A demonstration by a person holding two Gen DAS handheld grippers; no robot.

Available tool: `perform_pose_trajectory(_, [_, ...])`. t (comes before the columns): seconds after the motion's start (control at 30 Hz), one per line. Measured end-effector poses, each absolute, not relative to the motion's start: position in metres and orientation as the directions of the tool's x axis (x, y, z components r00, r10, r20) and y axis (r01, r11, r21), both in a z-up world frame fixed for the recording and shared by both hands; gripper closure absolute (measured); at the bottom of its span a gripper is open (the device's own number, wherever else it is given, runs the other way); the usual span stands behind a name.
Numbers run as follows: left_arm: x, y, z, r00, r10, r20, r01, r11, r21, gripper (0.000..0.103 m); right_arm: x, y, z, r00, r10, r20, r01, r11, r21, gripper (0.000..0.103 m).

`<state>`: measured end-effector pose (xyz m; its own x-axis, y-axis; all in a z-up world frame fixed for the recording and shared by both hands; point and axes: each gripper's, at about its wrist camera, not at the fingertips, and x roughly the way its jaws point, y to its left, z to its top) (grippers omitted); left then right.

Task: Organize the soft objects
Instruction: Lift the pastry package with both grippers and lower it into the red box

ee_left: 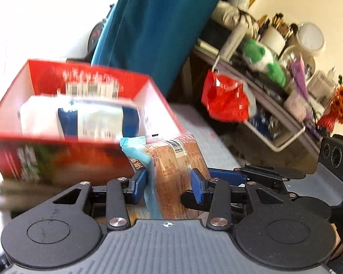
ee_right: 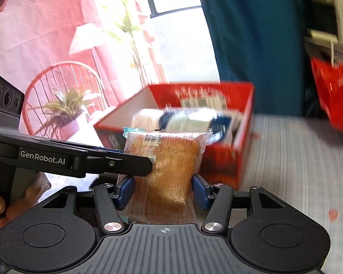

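Observation:
Both grippers hold one packaged bread loaf [ee_left: 176, 171], brown in clear wrap with a light-blue end; it also shows in the right wrist view [ee_right: 169, 173]. My left gripper [ee_left: 169, 182] is shut on it, blue pads pressing both sides. My right gripper [ee_right: 163, 189] is shut on the same loaf. The left gripper's arm [ee_right: 80, 159] crosses the right view from the left. Just beyond stands an open red cardboard box [ee_left: 84, 105], also in the right wrist view [ee_right: 244, 141], holding white-and-blue soft packs [ee_left: 84, 121]. The loaf is in front of the box, raised above the striped cloth.
A striped grey-blue cloth surface [ee_right: 297, 159] lies under the box. A teal cloth [ee_left: 155, 27] hangs behind. At right, a cluttered shelf [ee_left: 274, 105] holds a green plush [ee_left: 263, 61], cups and a hanging red bag [ee_left: 226, 98]. A red chair with a potted plant [ee_right: 64, 111] stands at left.

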<state>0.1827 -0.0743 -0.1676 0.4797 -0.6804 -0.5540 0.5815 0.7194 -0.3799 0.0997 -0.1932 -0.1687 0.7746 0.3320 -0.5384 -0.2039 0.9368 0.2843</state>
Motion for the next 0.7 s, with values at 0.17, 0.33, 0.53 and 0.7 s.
perform_pose_trajectory(0.17, [0.209,-0.070,-0.143,0.515,-0.679,-0.523,0.587,0.724,-0.362,0.060,0.129,-0.192,-0.141,0.804,0.319,-0.501,-0.229,0.945,0.232,0.051])
perform_pose_trajectory(0.33, [0.242,-0.073,-0.129,0.533,-0.672,-0.515,0.580,0.733,-0.356,0.060,0.164,-0.194,-0.127,0.829,0.298,-0.474,-0.233,0.954,0.191,0.052])
perform_pose_trajectory(0.53, [0.277,-0.081,-0.129,0.543,-0.656,-0.524,0.576,0.745,-0.337,0.060,0.197,-0.196,-0.130,0.842,0.272,-0.466,-0.232,0.962,0.142,0.053])
perform_pose_trajectory(0.7, [0.297,-0.091,-0.146,0.533,-0.633,-0.561,0.560,0.761,-0.328,0.060,0.220,-0.197,-0.150,0.824,0.260,-0.504,-0.214,0.966,0.148,0.053])
